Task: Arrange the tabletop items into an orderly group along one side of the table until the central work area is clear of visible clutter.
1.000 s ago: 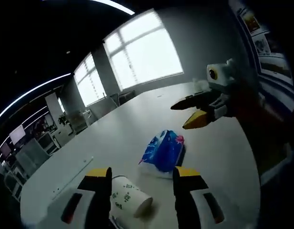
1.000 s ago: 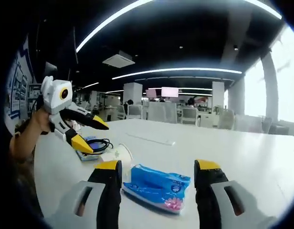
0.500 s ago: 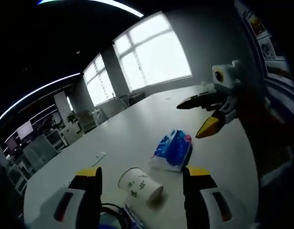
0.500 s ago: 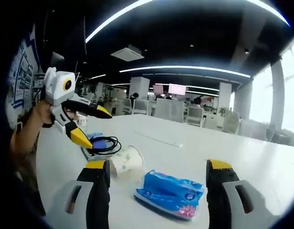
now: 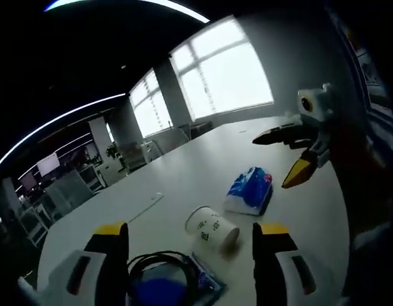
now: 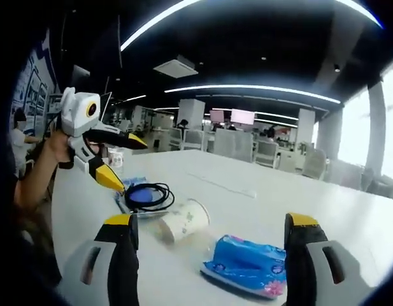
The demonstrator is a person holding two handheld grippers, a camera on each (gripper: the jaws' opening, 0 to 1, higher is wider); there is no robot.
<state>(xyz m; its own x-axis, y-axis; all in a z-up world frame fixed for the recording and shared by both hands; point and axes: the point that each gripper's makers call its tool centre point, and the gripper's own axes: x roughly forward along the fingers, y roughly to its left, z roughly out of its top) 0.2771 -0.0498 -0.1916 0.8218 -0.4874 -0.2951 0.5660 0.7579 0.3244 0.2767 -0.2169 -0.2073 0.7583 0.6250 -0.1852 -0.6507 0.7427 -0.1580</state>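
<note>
**Both grippers empty, three items bunched near the table's middle**

While neither gripper has anything in hand, the clutter sits close together on the white table (image 5: 183, 172). In the left gripper view, the left gripper (image 5: 191, 255) has its jaws spread wide and holds nothing; between them, at 6 o'clock, lies a flat blue item with a black cable (image 5: 163, 280) coiled on top of it. Just past that, toward 1 o'clock, a paper cup (image 5: 212, 228) lies on its side, mouth facing the cable. Further on at 1 o'clock is a blue tissue pack (image 5: 250, 190), near the cup but apart from it.

In the right gripper view the order reverses: the tissue pack (image 6: 246, 264) lies between the wide-open, empty jaws of the right gripper (image 6: 212, 252), the paper cup (image 6: 183, 220) sits at 11 o'clock from it, and the cable (image 6: 147, 194) beyond that, just under the left gripper (image 6: 123, 162), seen from the side with its jaws parted and a person's hand behind it. The right gripper (image 5: 297, 156) likewise shows in the left view at 2 o'clock, parted and above the table.

Each gripper faces its nearest item (a sensible split of the work, I judge): left for the cable bundle, right for the tissue pack. The tipped cup could roll if nudged, so it wants a grip across its body. Nothing looks lined up along an edge yet; the task seems barely begun.
</note>
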